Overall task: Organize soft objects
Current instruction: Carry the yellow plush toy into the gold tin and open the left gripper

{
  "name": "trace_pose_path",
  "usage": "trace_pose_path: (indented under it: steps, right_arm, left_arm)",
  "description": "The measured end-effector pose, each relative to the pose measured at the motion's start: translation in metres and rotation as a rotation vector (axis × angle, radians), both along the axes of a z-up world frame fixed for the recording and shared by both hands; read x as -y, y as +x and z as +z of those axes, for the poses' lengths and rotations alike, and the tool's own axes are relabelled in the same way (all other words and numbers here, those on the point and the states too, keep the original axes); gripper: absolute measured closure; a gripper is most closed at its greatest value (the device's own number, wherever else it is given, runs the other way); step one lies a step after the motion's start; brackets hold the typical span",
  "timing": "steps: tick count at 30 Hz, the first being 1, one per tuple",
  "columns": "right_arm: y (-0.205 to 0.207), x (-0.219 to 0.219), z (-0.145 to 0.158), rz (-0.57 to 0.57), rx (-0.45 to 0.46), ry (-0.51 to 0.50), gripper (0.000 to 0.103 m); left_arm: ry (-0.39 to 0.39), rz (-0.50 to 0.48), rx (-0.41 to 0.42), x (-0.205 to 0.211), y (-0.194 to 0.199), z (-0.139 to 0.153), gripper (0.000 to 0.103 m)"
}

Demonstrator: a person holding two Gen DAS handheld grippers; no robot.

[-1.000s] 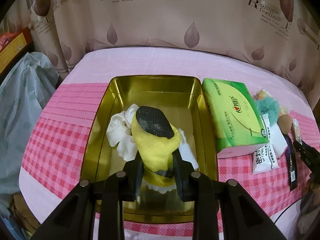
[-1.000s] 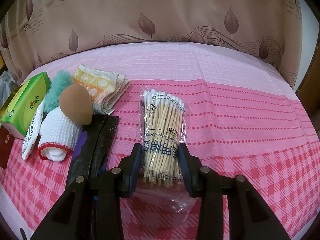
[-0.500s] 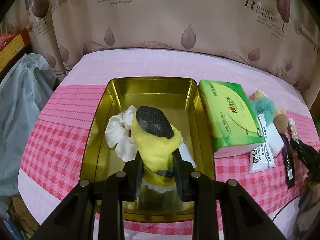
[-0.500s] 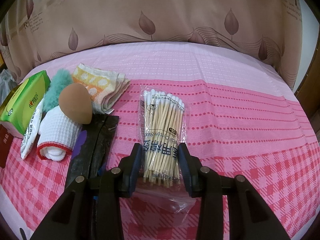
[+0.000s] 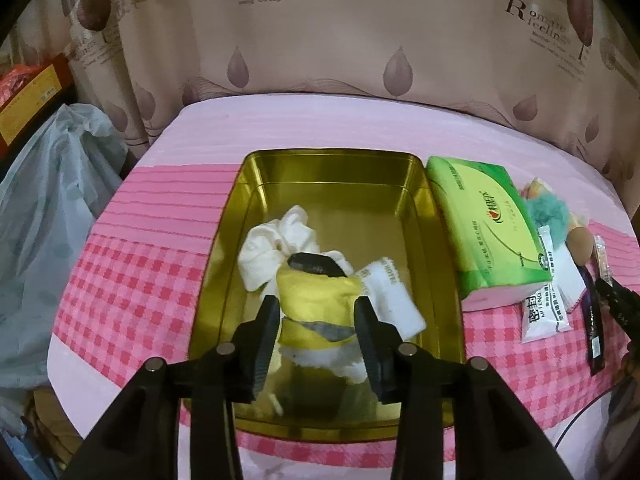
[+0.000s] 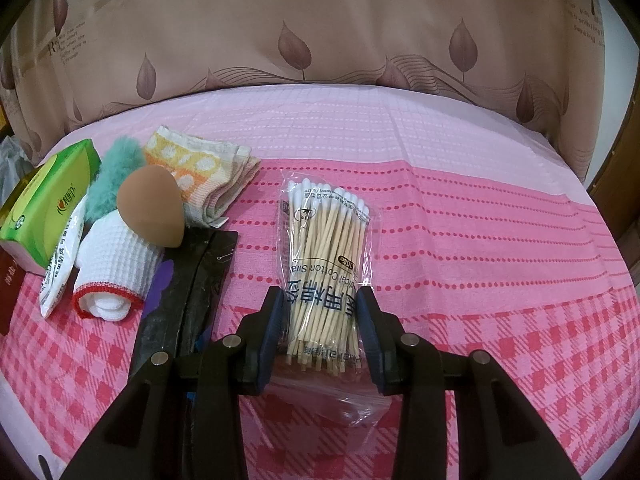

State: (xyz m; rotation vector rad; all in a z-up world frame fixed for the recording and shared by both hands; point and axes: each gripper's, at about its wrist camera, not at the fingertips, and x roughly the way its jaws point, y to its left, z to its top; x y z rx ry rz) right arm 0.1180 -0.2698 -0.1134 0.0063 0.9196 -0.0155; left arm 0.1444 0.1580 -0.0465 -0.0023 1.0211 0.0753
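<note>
Two tongs busy: left spread around sock, right clenched on swabs; slick bag could slip.

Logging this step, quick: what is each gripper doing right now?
Left gripper: open, yellow fabric pouch loose between its fingers.
Right gripper: shut on clear bag of cotton swabs.
</note>
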Motion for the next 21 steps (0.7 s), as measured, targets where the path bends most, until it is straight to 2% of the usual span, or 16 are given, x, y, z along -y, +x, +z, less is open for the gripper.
trace_pose_path:
  steps: [6, 11, 21]
  right_arm:
    - [-0.005, -0.004, 0.005, -0.007, 0.022, -0.004, 0.075]
    - [-0.007, -0.009, 0.017, -0.023, 0.057, 0.01, 0.076]
    - [-0.024, -0.048, 0.082, 0.046, 0.17, 0.023, 0.076]
  left_arm:
    - [0.03, 0.018, 0.031, -0.01, -0.015, 0.008, 0.061]
    - [0.023, 0.028, 0.051, -0.018, -0.025, 0.011, 0.061]
    - [0.041, 0.016, 0.097, -0.017, -0.033, 0.014, 0.06]
